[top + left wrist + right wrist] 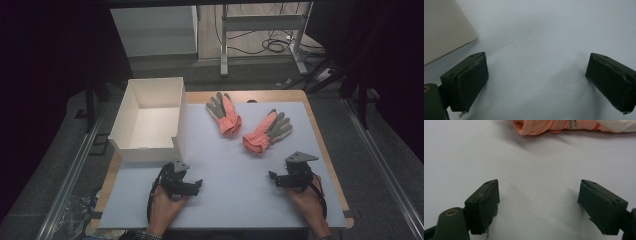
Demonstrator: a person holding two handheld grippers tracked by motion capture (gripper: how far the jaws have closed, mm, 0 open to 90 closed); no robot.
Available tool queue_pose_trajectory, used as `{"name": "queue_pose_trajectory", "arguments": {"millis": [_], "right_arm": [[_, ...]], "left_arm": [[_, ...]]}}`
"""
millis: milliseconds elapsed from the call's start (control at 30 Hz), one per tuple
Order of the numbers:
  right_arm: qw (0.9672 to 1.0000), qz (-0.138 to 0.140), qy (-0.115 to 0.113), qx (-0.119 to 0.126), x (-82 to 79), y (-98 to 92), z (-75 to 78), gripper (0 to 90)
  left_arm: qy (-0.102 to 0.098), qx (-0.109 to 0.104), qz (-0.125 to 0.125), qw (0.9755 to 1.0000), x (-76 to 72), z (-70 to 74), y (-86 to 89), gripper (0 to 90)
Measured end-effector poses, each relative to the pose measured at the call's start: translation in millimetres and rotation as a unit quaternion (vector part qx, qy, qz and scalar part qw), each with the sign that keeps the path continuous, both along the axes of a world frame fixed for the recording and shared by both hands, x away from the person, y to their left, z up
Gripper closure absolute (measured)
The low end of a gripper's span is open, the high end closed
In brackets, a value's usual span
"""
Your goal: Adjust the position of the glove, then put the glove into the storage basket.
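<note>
Two pink-and-grey gloves lie on the white table mat: one glove (pixel 224 114) near the middle back, the other glove (pixel 267 131) to its right, cuff toward me. An open white box (pixel 148 119) stands at the back left. My left gripper (pixel 196 186) rests low over the mat in front of the box, jaws wide apart with bare mat between them (pixel 536 82). My right gripper (pixel 272 177) sits near the front right, also open and empty (pixel 539 205). The pink cuff of a glove (pixel 536 127) lies ahead of it in the right gripper view.
The mat (pixel 225 165) covers a wooden table whose edge (pixel 325 150) runs along the right. A corner of the white box (pixel 446 27) shows at the upper left of the left gripper view. Metal frame legs (pixel 300 55) and cables stand on the floor behind the table.
</note>
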State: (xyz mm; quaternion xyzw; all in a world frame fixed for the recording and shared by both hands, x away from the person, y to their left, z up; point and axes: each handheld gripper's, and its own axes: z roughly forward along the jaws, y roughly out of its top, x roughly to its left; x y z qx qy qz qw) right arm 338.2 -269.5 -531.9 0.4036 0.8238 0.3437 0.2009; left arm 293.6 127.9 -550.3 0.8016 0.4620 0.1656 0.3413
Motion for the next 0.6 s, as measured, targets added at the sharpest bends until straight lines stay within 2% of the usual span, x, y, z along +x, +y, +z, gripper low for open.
{"name": "queue_pose_trajectory", "arguments": {"millis": [600], "right_arm": [[1.0, 0.0, 0.001, 0.001, 0.1, -0.1, 0.1, 17.4]], "left_arm": [[0.0, 0.002, -0.002, 1.0, 0.0, 0.1, 0.4, 4.4]]}}
